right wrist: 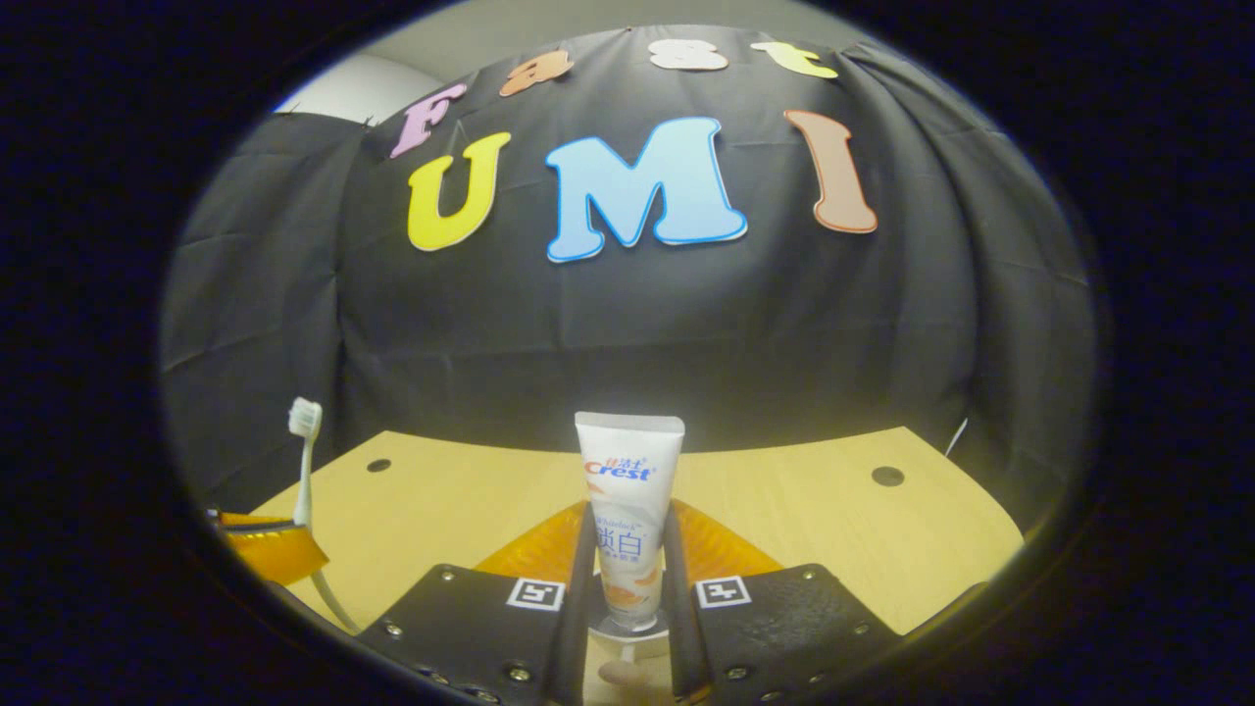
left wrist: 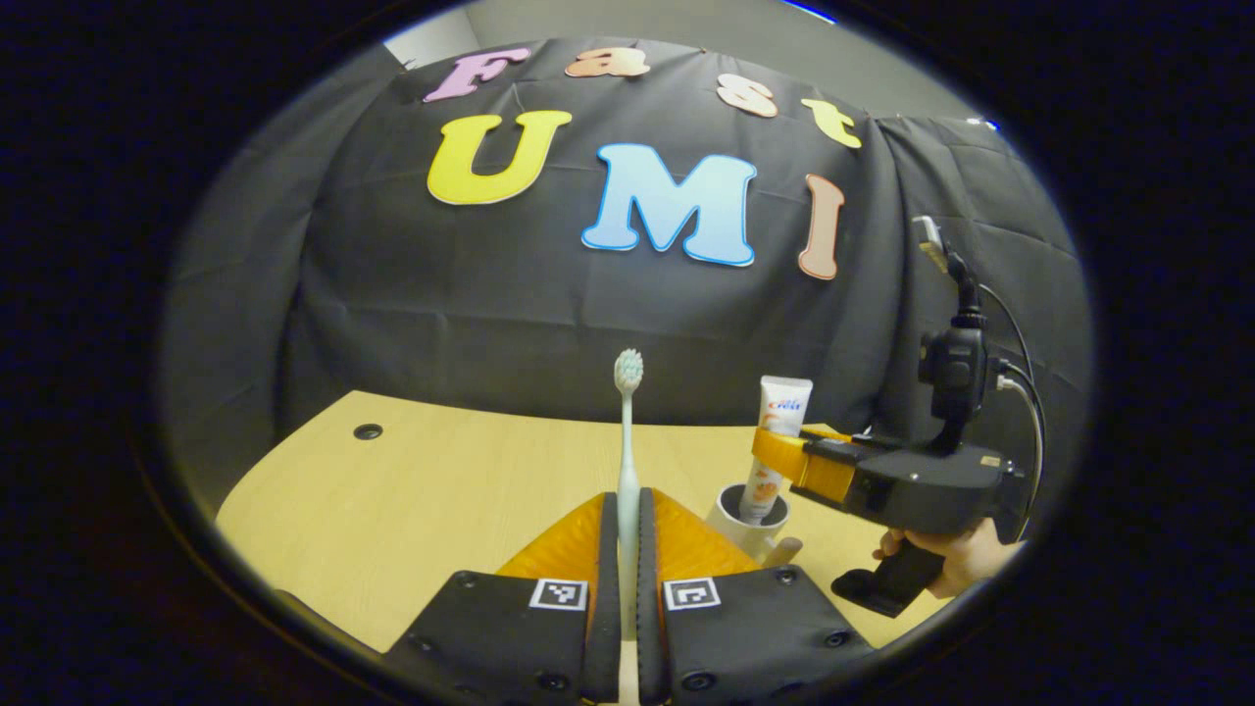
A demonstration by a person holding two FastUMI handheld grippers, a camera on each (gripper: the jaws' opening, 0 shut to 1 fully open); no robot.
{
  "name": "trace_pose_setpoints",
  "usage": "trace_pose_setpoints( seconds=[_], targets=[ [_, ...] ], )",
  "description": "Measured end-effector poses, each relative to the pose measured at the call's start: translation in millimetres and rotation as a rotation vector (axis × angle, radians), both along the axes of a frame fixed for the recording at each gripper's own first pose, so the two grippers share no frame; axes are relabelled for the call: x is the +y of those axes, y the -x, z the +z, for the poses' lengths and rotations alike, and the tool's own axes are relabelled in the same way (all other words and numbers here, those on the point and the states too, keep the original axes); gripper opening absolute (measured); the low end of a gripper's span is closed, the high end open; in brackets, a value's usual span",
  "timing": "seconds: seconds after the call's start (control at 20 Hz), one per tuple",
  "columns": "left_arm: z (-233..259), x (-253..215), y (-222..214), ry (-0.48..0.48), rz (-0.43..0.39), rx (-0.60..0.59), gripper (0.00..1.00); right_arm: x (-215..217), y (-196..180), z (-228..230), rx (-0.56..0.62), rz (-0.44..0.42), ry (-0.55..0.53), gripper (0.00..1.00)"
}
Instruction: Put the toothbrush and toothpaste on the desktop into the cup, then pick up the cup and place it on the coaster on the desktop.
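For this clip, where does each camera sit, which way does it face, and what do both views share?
Left gripper view: rides on the left tongs, facing the booth's back cloth over the desk; its fingers clamp the upright toothbrush. Right tongs and a hand sit at right, above the cup.
Right gripper view: rides on the right tongs, facing the same cloth; its fingers clamp the toothpaste.
Shared: desk, toothbrush, toothpaste.
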State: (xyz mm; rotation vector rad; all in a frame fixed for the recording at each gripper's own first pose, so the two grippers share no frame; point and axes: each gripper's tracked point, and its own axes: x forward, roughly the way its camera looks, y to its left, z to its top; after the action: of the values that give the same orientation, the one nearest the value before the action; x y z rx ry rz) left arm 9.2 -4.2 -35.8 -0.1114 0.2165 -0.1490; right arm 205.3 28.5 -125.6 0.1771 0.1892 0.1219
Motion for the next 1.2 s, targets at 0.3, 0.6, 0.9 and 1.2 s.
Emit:
trace_pose_setpoints(
  seconds=[0.3, 0.6, 0.9, 1.2],
  targets=[
    [6.1, -3.0, -11.0, -0.01, 0.039, -0.021, 0.14, -2.9, 2.0, -38.1, 0.121, 0.047, 0.012, 0.39],
    [8.9, -27.4, -23.3, 0.005, -0.039, -0.05, 0.14, -9.6, 16.2, -23.5, 0.117, 0.033, 0.003, 0.42],
    [32.1, -64.2, -48.1, 0.071, -0.181, -0.168, 0.13, -31.3, 48.0, 10.0, 0.053, -0.078, -0.054, 0.81],
    [47.7, -96.7, -75.2, 0.13, -0.276, -0.252, 0.13, -75.8, 97.6, 38.7, 0.008, -0.224, -0.035, 0.84]
  ],
)
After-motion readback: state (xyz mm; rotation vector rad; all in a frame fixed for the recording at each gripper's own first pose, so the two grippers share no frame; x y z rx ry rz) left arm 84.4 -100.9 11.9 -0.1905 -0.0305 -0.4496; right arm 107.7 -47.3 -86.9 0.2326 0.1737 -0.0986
